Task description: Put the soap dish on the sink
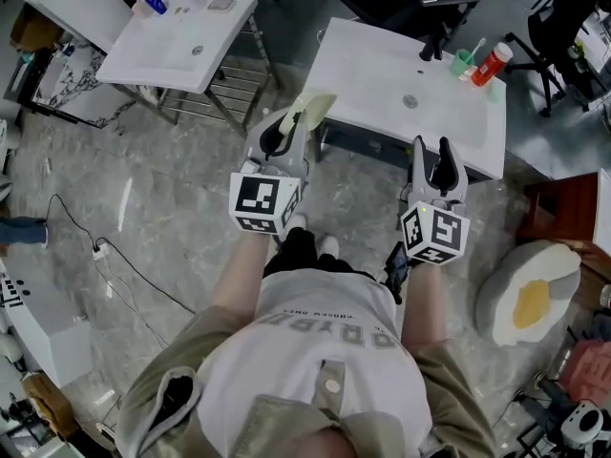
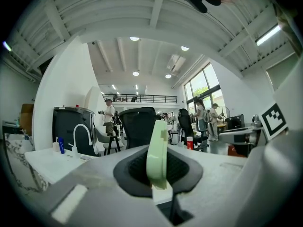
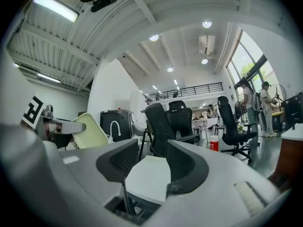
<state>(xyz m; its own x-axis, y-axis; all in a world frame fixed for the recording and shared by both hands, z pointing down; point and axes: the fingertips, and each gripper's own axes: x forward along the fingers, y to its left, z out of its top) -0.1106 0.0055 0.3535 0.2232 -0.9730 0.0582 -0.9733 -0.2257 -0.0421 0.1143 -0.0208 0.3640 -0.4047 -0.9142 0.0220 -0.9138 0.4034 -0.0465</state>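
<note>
A pale green soap dish [image 1: 311, 110] stands on edge between the jaws of my left gripper [image 1: 286, 130], which is shut on it. In the left gripper view the soap dish [image 2: 157, 151] rises upright out of the dark pads. It hangs just short of the near left corner of a white sink [image 1: 363, 65] that has a black faucet [image 1: 434, 38] and a drain [image 1: 410, 101]. My right gripper [image 1: 435, 158] is open and holds nothing, level before the sink's front edge. In the right gripper view the sink top [image 3: 147, 176] shows between the parted fingers [image 3: 187, 167].
A green cup with a toothbrush [image 1: 465, 61] and a red bottle [image 1: 493, 63] stand at the sink's far right. A second white sink [image 1: 181, 38] stands to the left. An egg-shaped cushion [image 1: 528, 299], office chairs [image 1: 563, 17] and a floor cable [image 1: 105, 256] lie around.
</note>
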